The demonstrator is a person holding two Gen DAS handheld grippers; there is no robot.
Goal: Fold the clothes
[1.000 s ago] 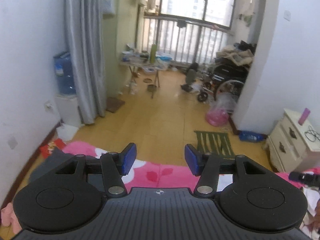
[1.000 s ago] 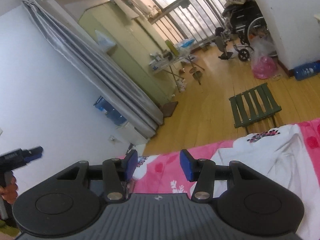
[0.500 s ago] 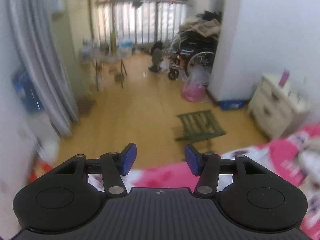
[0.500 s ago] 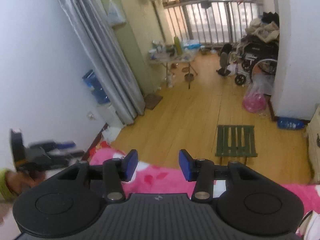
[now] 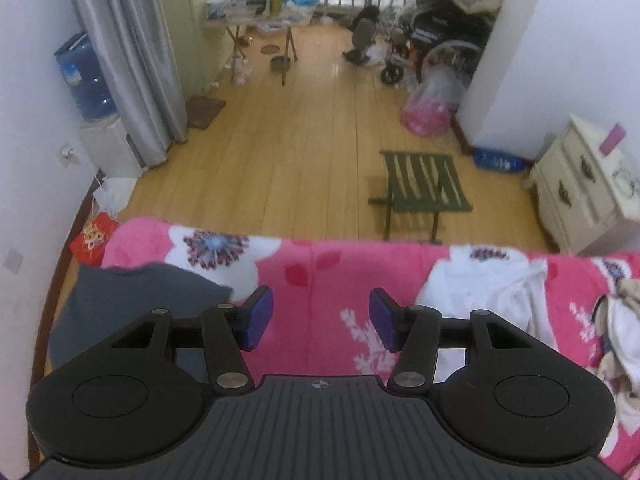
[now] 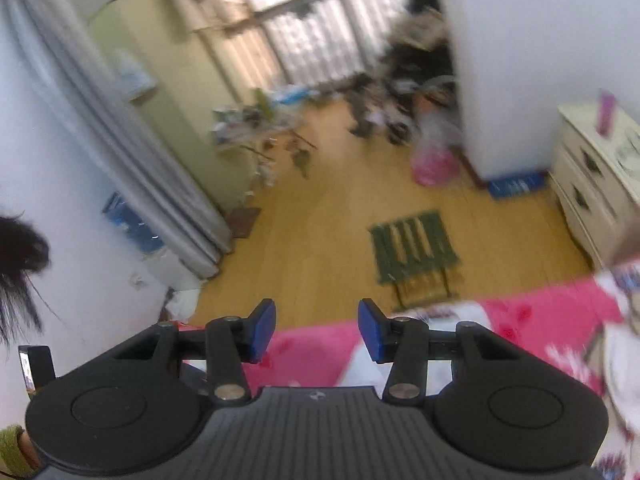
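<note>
Both tongs gaped, holding nothing. Left tongs [image 5: 320,322] hung over the pink bed cover [image 5: 320,276]: grey garment [image 5: 132,300] lay flat to their left, crumpled white garment [image 5: 488,288] to their right. Right tongs [image 6: 316,330] sat nearer the white one [image 6: 440,316].

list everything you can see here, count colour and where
blanket: 1, pink with white flowers, across the bed in front
grey garment: 1, dark grey, on the blanket, left
white garment: 1, white, crumpled on the blanket, right
folding stool: 1, dark green, on the wooden floor past the bed
water bottle: 1, blue, on a white dispenser by the left wall
curtain: 1, grey, left
folding table: 1, cluttered, far end by the railing
wheelchair: 1, black, far right, piled with things
pink bag: 1, by the wall corner
dresser: 1, cream, right
left gripper: black, blue fingers, open, empty
right gripper: same, open, empty; view blurred
</note>
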